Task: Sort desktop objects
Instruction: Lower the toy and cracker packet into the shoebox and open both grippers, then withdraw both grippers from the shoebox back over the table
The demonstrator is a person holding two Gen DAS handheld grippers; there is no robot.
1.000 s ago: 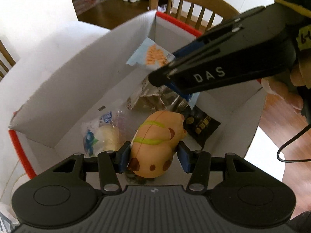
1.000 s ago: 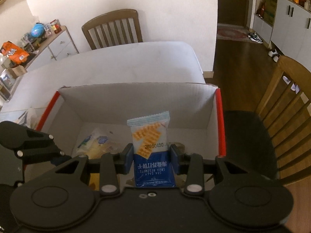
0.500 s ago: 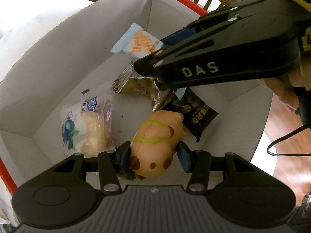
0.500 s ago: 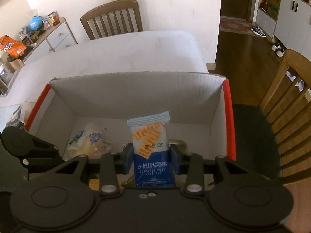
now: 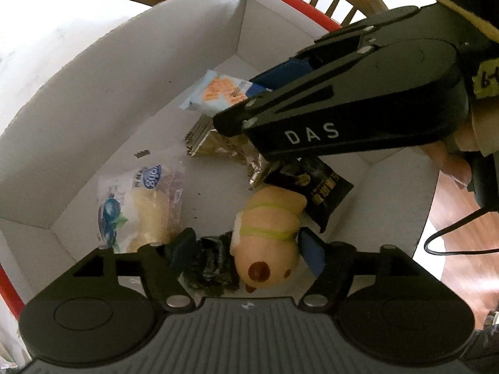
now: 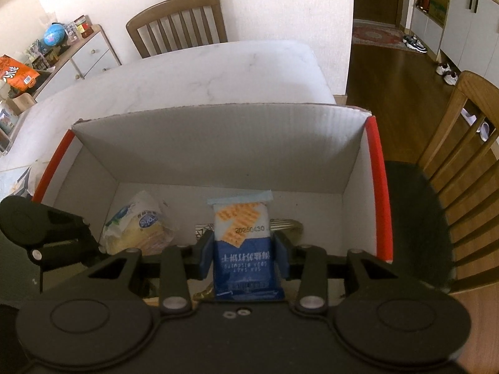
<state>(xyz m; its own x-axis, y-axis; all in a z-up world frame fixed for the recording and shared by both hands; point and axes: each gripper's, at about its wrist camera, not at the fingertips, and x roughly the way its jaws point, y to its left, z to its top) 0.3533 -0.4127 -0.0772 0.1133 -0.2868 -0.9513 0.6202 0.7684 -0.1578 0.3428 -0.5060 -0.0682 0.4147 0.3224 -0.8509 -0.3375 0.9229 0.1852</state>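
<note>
Both grippers are over a white cardboard box with red-taped edges. My left gripper is open; the tan toy dog lies loose between its fingers on the box floor, against the right finger. My right gripper is shut on a blue-and-white biscuit packet, held above the box floor; it also shows in the left wrist view. Inside the box lie a bread packet, a foil snack pack and a black packet.
The box stands on a white marble table. Wooden chairs stand at the far side and at the right. A dark crumpled wrapper lies by the left finger.
My left gripper has opened and let the toy dog go onto the box floor. Both grippers have moved lower into the box. The right gripper still holds the biscuit packet.
</note>
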